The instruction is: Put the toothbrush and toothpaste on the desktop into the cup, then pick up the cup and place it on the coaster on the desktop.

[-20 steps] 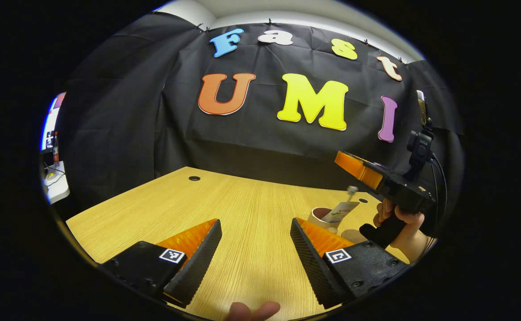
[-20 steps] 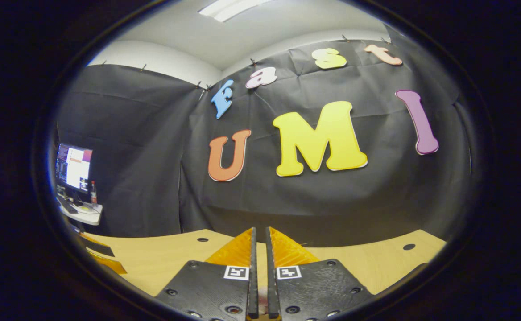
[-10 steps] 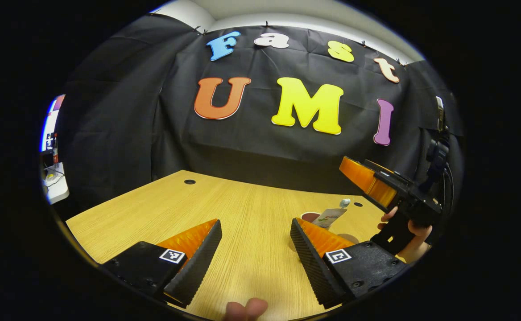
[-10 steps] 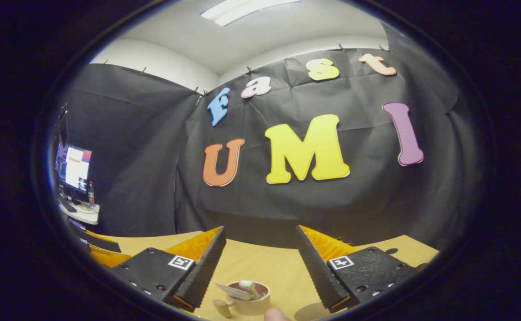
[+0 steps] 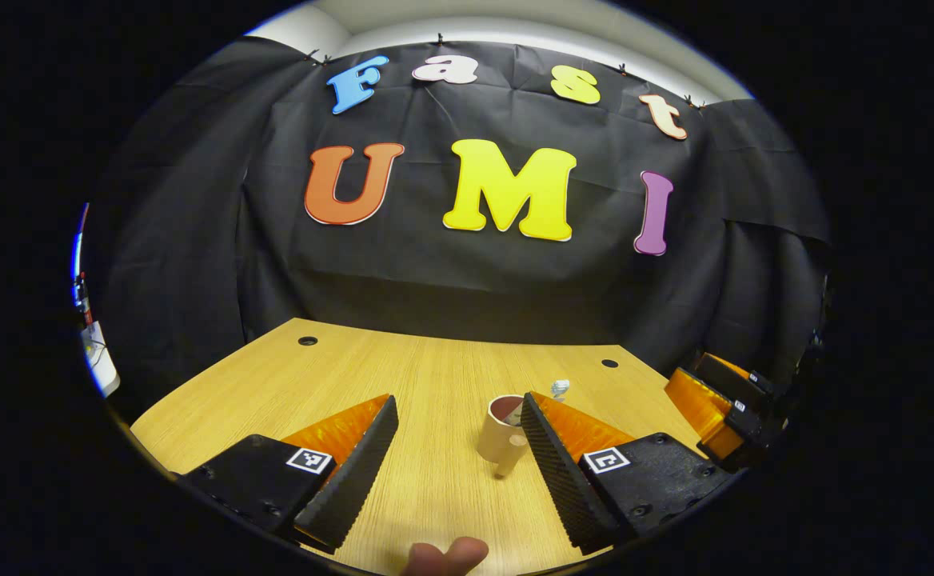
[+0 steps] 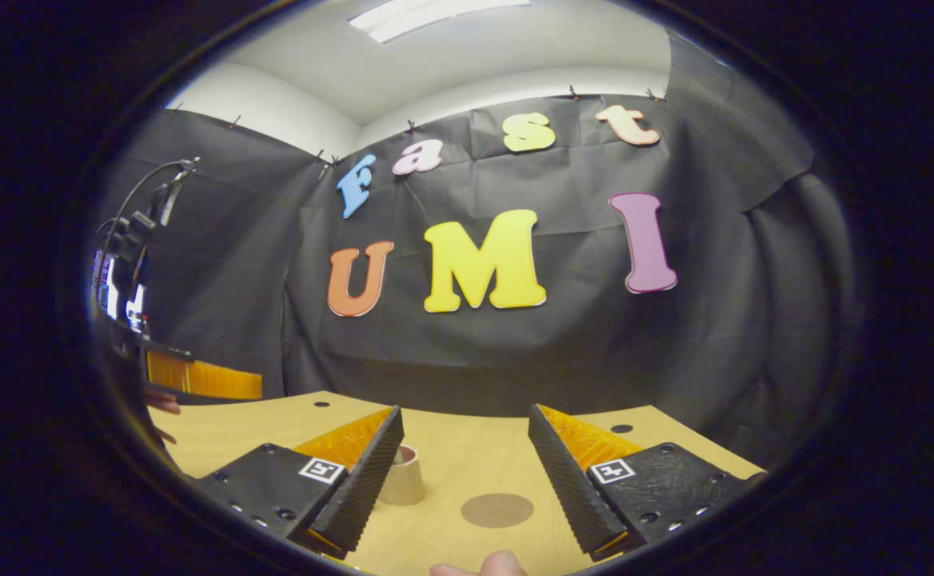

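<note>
We had bare desktop [image 5: 435, 376] ahead of the left gripper [image 5: 455, 456], its fingers spread wide with open wood between them. The cup [image 5: 503, 432] stood just off its right finger, partly behind it, blocking that side. The right gripper [image 6: 463, 464] also gaped wide; between its fingers lay the flat coaster [image 6: 496, 510], nothing upright over it. The cup [image 6: 401, 476] stood by its left finger, narrowing that flank.

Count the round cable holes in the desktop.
2, both near the back edge in the left gripper view: one hole at the left, another hole at the right. The tools may hide others.
</note>
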Tool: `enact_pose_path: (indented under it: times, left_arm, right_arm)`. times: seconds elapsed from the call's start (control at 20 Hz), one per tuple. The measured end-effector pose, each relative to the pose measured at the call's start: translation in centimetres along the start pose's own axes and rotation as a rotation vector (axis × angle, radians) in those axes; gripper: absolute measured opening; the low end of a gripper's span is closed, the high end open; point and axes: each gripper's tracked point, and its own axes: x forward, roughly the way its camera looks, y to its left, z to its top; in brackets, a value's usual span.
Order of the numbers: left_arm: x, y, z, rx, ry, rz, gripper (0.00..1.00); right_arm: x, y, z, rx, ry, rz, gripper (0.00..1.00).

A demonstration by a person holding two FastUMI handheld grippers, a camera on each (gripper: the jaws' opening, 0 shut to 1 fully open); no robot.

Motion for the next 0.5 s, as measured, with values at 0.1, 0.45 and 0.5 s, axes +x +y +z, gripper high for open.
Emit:
enact_pose_path:
  times: [0.1, 0.45, 0.5]
  left_arm:
    - [0.7, -1.7, 0.9, 0.025, 0.069, -0.045, 0.98]
    - [5.9, -4.3, -2.2, 0.083, 0.503, -0.15, 0.98]
    - [6.3, -4.4, -3.3, 0.082, 0.575, -0.167, 0.99]
  right_arm:
    - [-2.5, -2.0, -0.8, 0.025, 0.018, -0.035, 0.96]
    - [-8.8, -6.8, -2.8, 0.09, 0.071, -0.119, 0.95]
    - [-9.3, -7.4, -3.2, 0.097, 0.078, -0.134, 0.95]
